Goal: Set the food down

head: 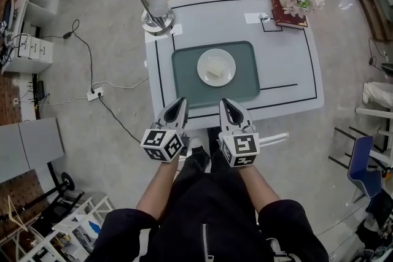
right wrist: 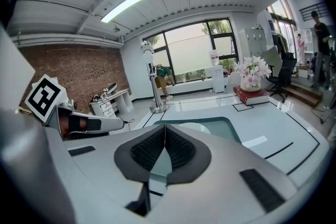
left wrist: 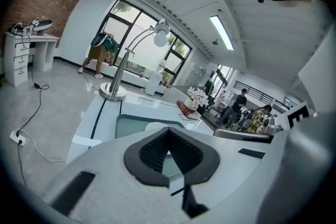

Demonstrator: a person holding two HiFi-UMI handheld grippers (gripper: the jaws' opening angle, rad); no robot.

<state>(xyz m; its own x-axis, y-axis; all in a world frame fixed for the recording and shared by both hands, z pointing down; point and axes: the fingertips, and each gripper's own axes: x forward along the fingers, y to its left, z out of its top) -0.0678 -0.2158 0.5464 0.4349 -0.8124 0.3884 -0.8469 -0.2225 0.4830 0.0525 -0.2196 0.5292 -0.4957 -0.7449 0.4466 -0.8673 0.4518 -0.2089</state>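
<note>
A white rectangular table [head: 288, 64] with black guide lines stands on a grey floor [head: 110, 132] in a room with a brick wall [right wrist: 79, 71] and tall windows [right wrist: 194, 50]. The left gripper [head: 182, 101] and right gripper [head: 225, 103] sit side by side at its near edge, each with jaws pressed together on nothing. Just ahead, between them, a small pale piece of food [head: 214, 74] lies on a round white plate [head: 216, 57] on a grey-green tray [head: 184, 73]. The food is too small to show its long axis.
</note>
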